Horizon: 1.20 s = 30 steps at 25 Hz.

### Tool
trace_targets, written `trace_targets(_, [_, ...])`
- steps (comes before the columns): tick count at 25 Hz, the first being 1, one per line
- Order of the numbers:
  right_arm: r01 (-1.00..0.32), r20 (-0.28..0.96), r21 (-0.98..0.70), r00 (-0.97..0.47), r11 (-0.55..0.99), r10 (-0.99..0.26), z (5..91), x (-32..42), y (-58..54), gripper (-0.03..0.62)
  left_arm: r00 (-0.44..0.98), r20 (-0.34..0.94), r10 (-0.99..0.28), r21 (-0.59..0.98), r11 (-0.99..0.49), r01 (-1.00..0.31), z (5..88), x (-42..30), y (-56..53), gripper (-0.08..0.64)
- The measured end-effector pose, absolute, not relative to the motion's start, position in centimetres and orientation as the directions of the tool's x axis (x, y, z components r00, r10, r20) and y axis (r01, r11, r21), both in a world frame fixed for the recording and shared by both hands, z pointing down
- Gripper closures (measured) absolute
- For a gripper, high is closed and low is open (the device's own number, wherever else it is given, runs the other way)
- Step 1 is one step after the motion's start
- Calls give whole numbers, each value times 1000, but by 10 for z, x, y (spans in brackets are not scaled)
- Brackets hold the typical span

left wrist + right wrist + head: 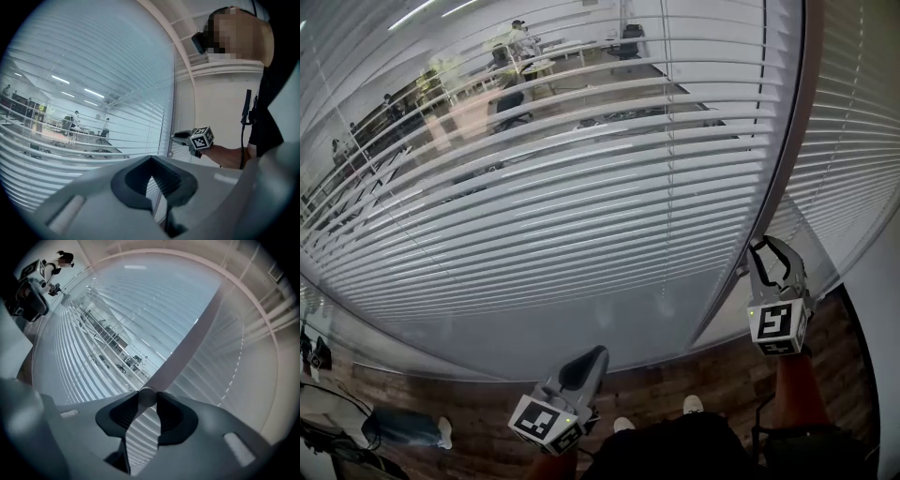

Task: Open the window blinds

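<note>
White slatted window blinds [534,216] fill the glass in front of me, the slats tilted enough that an office shows through. At the right, beside the dark window post [769,187], my right gripper [766,255] points level at the blinds. In the right gripper view it [147,399] is shut on the round lower end of the blind's tilt wand [187,343], which runs up and right from the pads. My left gripper [586,361] hangs lower and nearer to me, shut with nothing in it [151,161], apart from the blinds [93,117].
A second blind [853,159] hangs right of the post, next to a plain wall [881,309]. Below the glass lies a wooden floor [487,412] with the person's shoes [694,405]. Bags or clothing [394,427] lie at the lower left.
</note>
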State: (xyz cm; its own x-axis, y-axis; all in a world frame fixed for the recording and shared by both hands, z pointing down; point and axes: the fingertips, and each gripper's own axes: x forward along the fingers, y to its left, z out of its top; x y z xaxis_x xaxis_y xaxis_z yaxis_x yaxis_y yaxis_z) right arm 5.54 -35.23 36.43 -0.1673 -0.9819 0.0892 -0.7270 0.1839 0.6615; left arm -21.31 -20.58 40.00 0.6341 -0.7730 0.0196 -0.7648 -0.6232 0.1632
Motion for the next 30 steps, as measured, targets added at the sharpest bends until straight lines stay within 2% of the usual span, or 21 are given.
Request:
trace_targets(5, [-695, 86, 699, -155, 170, -984, 373, 49, -349, 443, 635, 33, -771, 157, -624, -766, 405, -219, -203, 560])
trace_targets(10, [-716, 78, 676, -165, 174, -983, 369, 52, -352, 442, 637, 24, -770, 157, -627, -763, 399, -214, -205, 560])
trace_targets(13, [-787, 80, 579, -202, 210, -976, 372, 52, -352, 425, 631, 20, -775, 162, -621, -767, 392, -214, -206, 560])
trace_targets(15, [-827, 85, 505, -238, 247, -968, 364, 49, -350, 370, 631, 19, -776, 161, -620, -768, 391, -214, -206, 560])
trace_targets(20, [-906, 53, 271, -324, 326, -945, 359, 56, -352, 376, 635, 19, -772, 154, -626, -765, 395, -212, -206, 560])
trace_targets(24, [-932, 62, 80, -349, 353, -935, 360, 61, -352, 408, 638, 16, -770, 163, -627, -762, 399, -213, -205, 560])
trace_targets(30, [-928, 60, 35, -369, 372, -927, 360, 60, -354, 437, 636, 18, -771, 166, -625, -762, 396, -212, -205, 560])
